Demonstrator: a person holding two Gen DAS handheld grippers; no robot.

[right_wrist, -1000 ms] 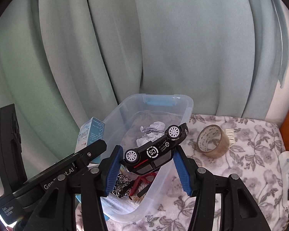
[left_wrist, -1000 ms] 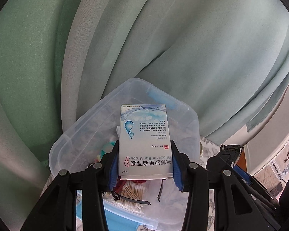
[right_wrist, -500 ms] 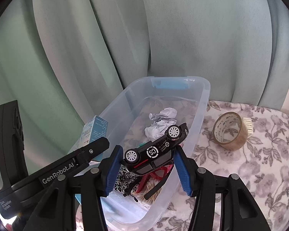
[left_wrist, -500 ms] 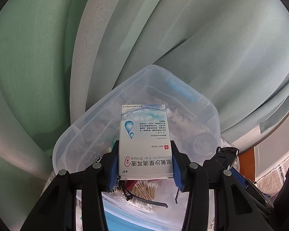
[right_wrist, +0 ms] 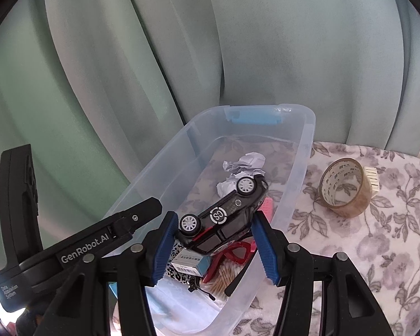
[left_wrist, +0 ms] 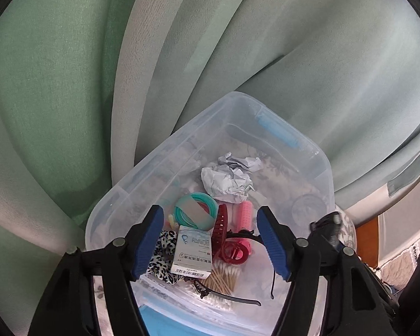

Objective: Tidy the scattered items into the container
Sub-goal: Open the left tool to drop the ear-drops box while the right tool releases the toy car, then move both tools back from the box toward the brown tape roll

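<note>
A clear plastic bin (left_wrist: 316, 154) (right_wrist: 302, 151) stands on a floral cloth. My left gripper (left_wrist: 210, 240) is open and empty above it. The ear-drops box (left_wrist: 193, 252) (right_wrist: 190, 261) lies inside the bin, on a leopard-print band (left_wrist: 162, 252) beside a red hair clip (left_wrist: 224, 238). My right gripper (right_wrist: 214, 238) is shut on a black toy car (right_wrist: 224, 215), upside down and tilted, held over the bin's near end. The left gripper's body (right_wrist: 78, 252) shows at left in the right wrist view.
The bin also holds crumpled paper (left_wrist: 229, 176), teal rings (left_wrist: 196, 207), a pink roller (left_wrist: 243, 218), cotton swabs (left_wrist: 224, 277) and a black headband (left_wrist: 238, 299). A roll of clear tape (right_wrist: 347, 187) stands on the cloth (right_wrist: 378, 252) right of the bin. Green curtains (right_wrist: 266, 42) hang behind.
My left gripper has opened and the ear-drops box has dropped into the bin. My right gripper has come closer over the bin with the car.
</note>
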